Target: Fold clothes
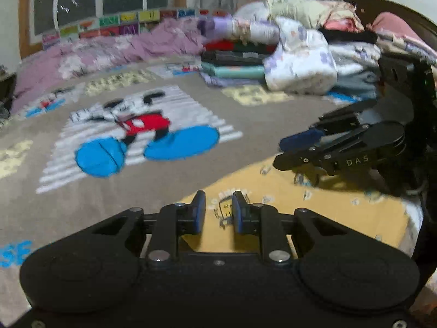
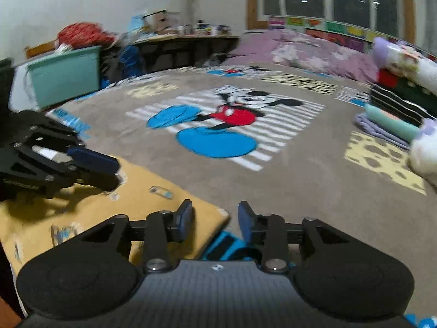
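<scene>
The left gripper (image 1: pixel 218 210) hovers over a yellow printed garment (image 1: pixel 341 210) lying flat on the cartoon-mouse blanket (image 1: pixel 191 104), jaws parted around nothing. The right gripper (image 1: pixel 284 150) reaches in sideways (blue pads showing) above the same cloth. Folded clothes (image 1: pixel 235 63) are stacked behind.

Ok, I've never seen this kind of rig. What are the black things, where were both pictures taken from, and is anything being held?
Each black tool is a hand-held two-finger gripper carrying its own fisheye camera, so each picture looks forward along its fingers. The left gripper and right gripper both stand open and hold nothing. Each view also catches the other gripper from the side. They hover over a yellow printed garment lying flat on a Mickey Mouse blanket that covers a bed. A stack of folded clothes sits further back.
</scene>
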### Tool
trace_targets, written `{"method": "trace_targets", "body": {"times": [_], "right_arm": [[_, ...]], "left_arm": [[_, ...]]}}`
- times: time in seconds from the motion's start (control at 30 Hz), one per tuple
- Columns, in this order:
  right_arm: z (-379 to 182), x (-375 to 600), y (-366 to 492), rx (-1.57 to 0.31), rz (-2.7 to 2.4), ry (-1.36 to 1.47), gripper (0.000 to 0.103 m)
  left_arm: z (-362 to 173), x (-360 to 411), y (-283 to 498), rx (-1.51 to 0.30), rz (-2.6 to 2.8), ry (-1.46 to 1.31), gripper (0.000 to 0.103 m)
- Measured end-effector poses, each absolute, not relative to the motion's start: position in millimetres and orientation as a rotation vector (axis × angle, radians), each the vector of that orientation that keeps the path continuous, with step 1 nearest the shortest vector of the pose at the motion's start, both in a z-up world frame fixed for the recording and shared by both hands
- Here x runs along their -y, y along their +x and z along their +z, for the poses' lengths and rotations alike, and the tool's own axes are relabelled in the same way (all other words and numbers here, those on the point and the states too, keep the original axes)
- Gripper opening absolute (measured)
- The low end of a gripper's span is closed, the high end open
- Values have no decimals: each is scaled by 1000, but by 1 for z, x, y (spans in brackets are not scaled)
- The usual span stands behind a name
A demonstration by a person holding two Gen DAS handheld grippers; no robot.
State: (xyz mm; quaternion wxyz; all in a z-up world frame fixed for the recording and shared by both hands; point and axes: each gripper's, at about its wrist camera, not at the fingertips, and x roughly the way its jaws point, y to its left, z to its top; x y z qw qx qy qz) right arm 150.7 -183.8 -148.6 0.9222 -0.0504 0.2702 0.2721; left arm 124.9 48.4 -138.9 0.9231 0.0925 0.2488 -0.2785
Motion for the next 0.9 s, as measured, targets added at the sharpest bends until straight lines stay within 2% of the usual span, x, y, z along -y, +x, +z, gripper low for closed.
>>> {"method": "trace_targets", "body": {"times": [0.07,0.13,0.23,0.27,0.33,0.37,0.53,0.67,0.73,0.8,0.87,0.9], "right_arm": [[-138,184,134,-494,561,-96,36],[-130,180,117,-434,604,-101,35],[-136,150,116,-473,629,-250,32],[-145,140,125,-539,615,-290,33],[-151,147,137,-573,616,-186,33],[-147,151,140,-591,616,-151,33],[-121,167,86,-451,612,-145,33],[-131,168,41,-414,648,-182,33],[-155,159,41,-536,612,-243,35],[-158,157,38,-526,608,-230,36],[-145,162,33,-492,608,-178,34],[-137,166,29,-461,607,-142,37]], "left_arm": [[-131,-49,115,-472,-576,185,35],[-130,-46,109,-467,-585,159,41],[-153,-27,120,-568,-543,241,43],[-160,-23,123,-583,-527,259,44],[-154,-28,123,-582,-514,204,44],[-147,-32,118,-572,-500,183,39],[-120,-52,59,-457,-547,183,38],[-137,-37,39,-532,-578,290,39],[-153,-29,40,-563,-558,338,42],[-152,-32,39,-574,-550,311,43],[-136,-47,35,-550,-534,206,54],[-132,-57,36,-546,-505,138,58]]}}
